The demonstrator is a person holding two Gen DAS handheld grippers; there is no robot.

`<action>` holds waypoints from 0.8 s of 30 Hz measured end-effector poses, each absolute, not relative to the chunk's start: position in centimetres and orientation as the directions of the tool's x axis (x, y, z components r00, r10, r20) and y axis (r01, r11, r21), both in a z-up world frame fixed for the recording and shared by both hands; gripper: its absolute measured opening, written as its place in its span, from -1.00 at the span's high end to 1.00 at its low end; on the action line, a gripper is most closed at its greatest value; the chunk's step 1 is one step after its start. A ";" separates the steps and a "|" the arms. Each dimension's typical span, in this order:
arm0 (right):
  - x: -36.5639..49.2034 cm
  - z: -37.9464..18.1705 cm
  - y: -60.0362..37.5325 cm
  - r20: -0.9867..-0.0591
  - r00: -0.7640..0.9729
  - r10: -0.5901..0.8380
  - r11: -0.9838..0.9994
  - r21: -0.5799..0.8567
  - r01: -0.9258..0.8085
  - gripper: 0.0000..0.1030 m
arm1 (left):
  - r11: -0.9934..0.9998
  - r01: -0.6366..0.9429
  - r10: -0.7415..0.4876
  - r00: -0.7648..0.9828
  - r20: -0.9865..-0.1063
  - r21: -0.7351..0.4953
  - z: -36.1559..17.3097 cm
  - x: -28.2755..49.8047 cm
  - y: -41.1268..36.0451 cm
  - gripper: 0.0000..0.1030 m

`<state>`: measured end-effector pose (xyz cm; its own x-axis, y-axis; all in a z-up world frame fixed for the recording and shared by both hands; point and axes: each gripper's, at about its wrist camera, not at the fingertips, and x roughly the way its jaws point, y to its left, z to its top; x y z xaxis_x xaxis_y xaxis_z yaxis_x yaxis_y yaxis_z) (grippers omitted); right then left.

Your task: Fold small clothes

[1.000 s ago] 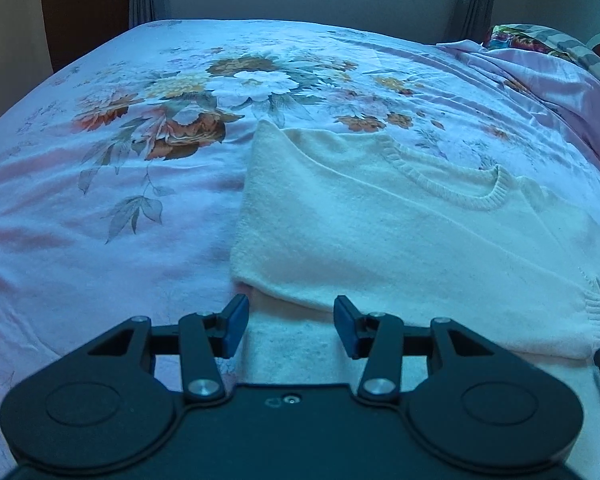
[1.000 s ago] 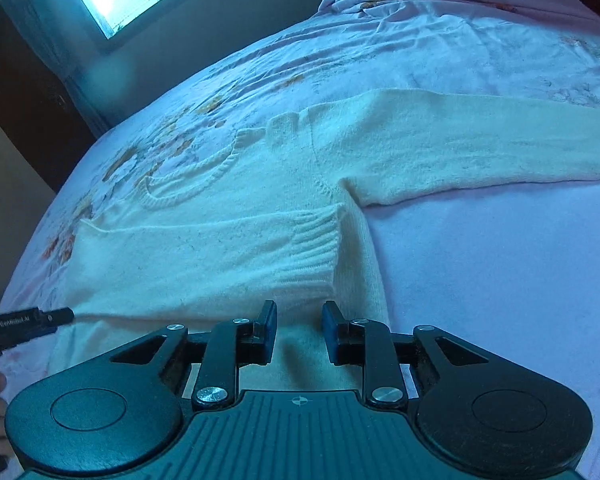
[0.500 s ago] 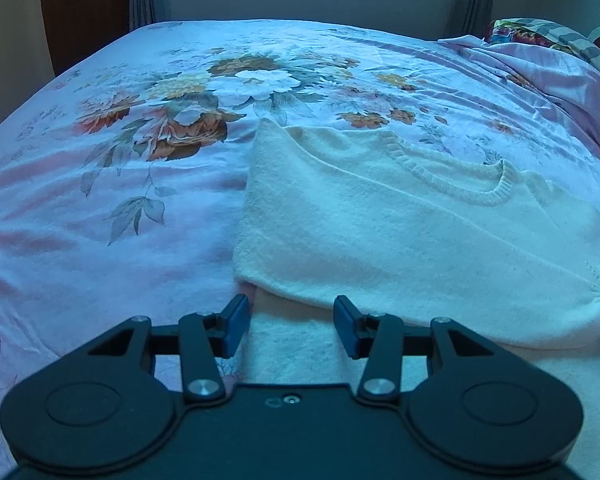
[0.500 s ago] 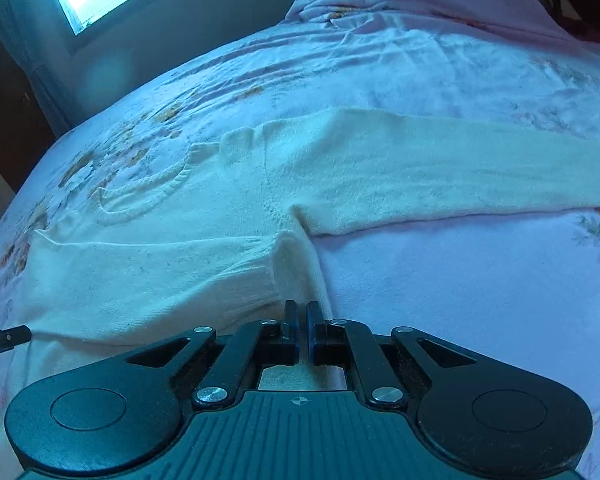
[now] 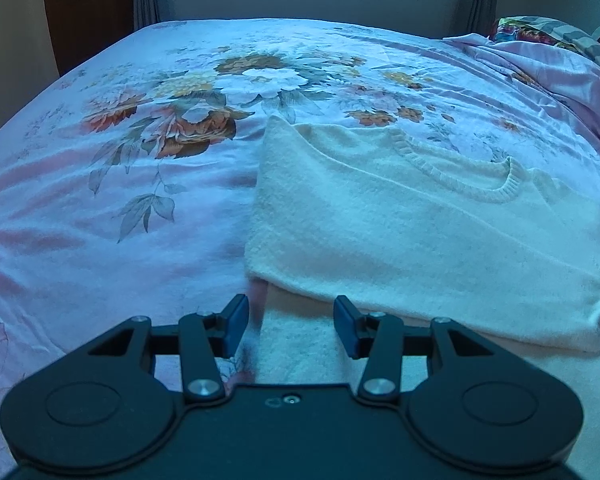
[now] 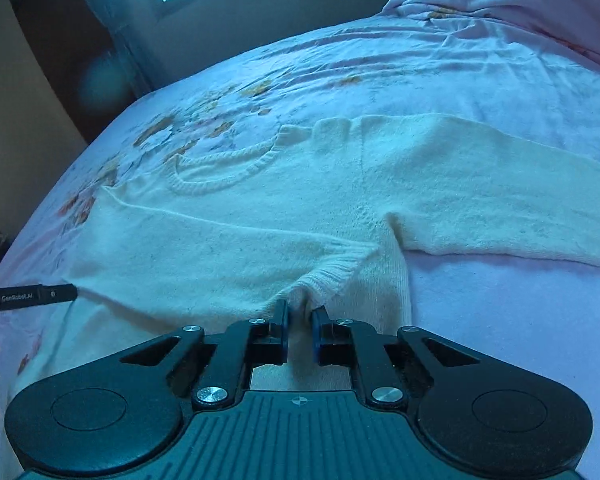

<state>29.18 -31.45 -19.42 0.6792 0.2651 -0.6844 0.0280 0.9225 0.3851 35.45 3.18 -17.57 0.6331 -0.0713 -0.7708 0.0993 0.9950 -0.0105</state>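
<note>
- Left wrist view: the left gripper (image 5: 287, 326) hovers low over the near edge of the cream sweater (image 5: 412, 232), its jaws apart with nothing pinched between them.
- The sweater lies flat on the floral bedsheet (image 5: 140, 184), right of the flower print, one sleeve folded across its body; the ribbed collar (image 5: 472, 188) lies toward the far right.
- Right wrist view: the right gripper (image 6: 299, 322) has its jaws nearly together, pinching the folded sleeve's ribbed cuff (image 6: 332, 274); they have just eased slightly wider.
- The other sleeve (image 6: 500, 208) stretches out to the right across the sheet.
</note>
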 end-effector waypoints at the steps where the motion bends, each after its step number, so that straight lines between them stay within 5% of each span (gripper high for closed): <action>1: 29.2 -19.1 -31.8 -0.685 0.671 0.283 0.913 0.407 0.031 0.81 | 0.995 0.102 -0.071 0.635 -0.769 -0.008 -17.6 35.5 3.1 0.14; 3: 29.2 -18.1 -33.1 -0.661 0.688 0.298 0.885 0.462 0.061 0.82 | 0.994 0.108 -0.068 0.637 -0.768 0.001 -17.6 35.5 2.9 0.14; 7: 30.3 -19.6 -34.2 -0.782 0.586 0.213 0.926 0.353 0.134 0.84 | 0.994 0.109 -0.058 0.634 -0.771 0.014 -17.7 35.6 2.8 0.14; 11: 29.1 -17.8 -34.2 -0.755 0.655 0.037 0.961 0.207 0.184 0.83 | 0.994 0.108 -0.066 0.636 -0.769 0.004 -17.4 35.8 2.7 0.14; 16: 29.4 -17.6 -33.8 -0.695 0.690 0.202 0.931 0.356 0.086 0.82 | 0.990 0.138 -0.092 0.652 -0.753 -0.001 -16.4 35.8 1.3 0.08; 19: 29.1 -18.0 -33.7 -0.700 0.683 0.209 0.931 0.357 0.081 0.39 | 0.985 0.174 -0.110 0.659 -0.744 0.008 -16.2 35.2 0.6 0.02; 21: 28.9 -18.4 -33.1 -0.700 0.685 0.202 0.940 0.334 0.065 -0.18 | 0.982 0.190 -0.119 0.652 -0.749 0.009 -16.4 35.0 -0.1 0.00; 23: 29.5 -19.1 -32.8 -0.685 0.691 0.231 0.929 0.367 0.053 -0.17 | 0.981 0.193 -0.125 0.645 -0.754 0.003 -16.5 35.0 -0.8 0.00; 24: 29.8 -19.3 -32.7 -0.679 0.693 0.243 0.924 0.378 0.047 0.09 | 0.980 0.197 -0.130 0.646 -0.752 -0.001 -16.5 34.9 -1.1 0.00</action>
<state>29.80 -32.68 -19.31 0.6925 0.2432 -0.6792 0.0466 0.9244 0.3785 34.87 -1.08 -16.48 0.6463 -0.1305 -0.7518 0.1968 0.9804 -0.0010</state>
